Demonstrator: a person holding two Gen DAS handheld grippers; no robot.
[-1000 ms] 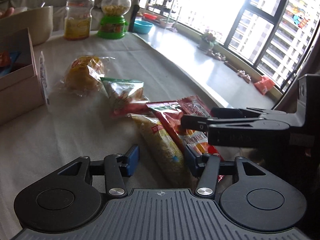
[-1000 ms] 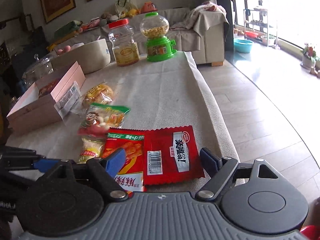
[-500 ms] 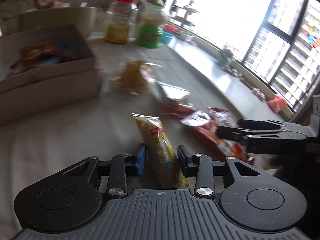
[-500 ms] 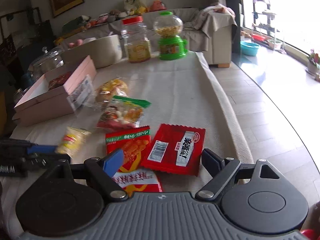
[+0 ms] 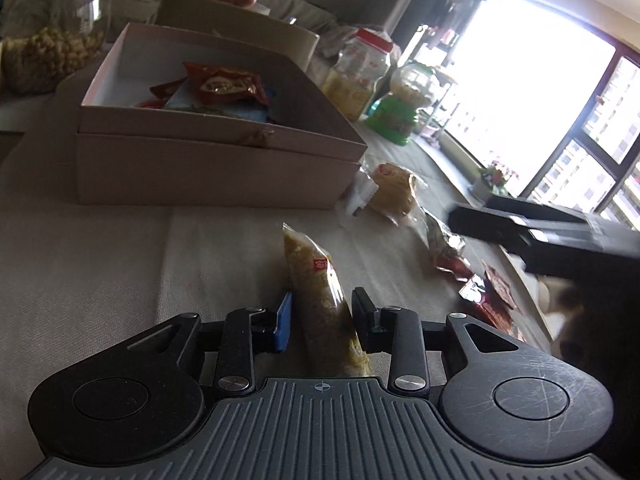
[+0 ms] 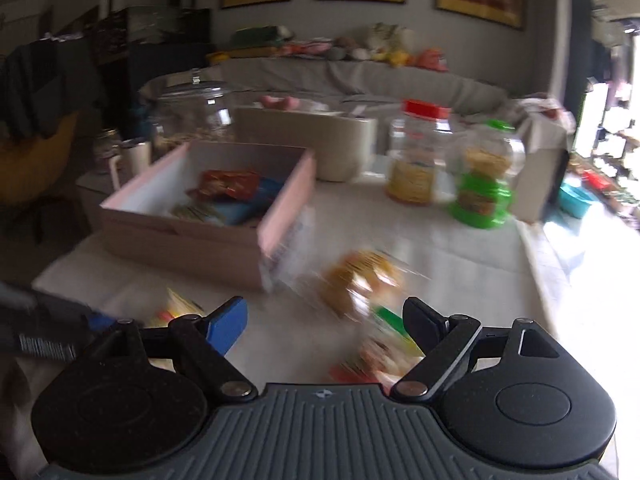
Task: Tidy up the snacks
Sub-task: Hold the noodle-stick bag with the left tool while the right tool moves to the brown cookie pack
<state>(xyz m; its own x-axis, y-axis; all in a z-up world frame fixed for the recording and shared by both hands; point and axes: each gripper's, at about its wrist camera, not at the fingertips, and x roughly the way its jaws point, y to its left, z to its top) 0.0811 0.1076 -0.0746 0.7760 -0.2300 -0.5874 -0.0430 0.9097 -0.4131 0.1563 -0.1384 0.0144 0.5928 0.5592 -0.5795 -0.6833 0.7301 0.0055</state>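
Box point(image 5: 216, 160) holding snack packets point(image 5: 226, 88), open-topped

- The left gripper point(image 5: 322, 318), whose fingers stood open around the long yellow snack packet point(image 5: 325, 300) a second ago, has closed on it.
- That packet has left its place beside the red packets; it now points toward the pink cardboard box point(image 5: 208, 168), which fills much more of the left view.
- The right gripper point(image 6: 325, 322), jaws wide as before, has swung away from the red packets; the round yellow bun packet point(image 6: 362, 280) now lies ahead of it, blurred.
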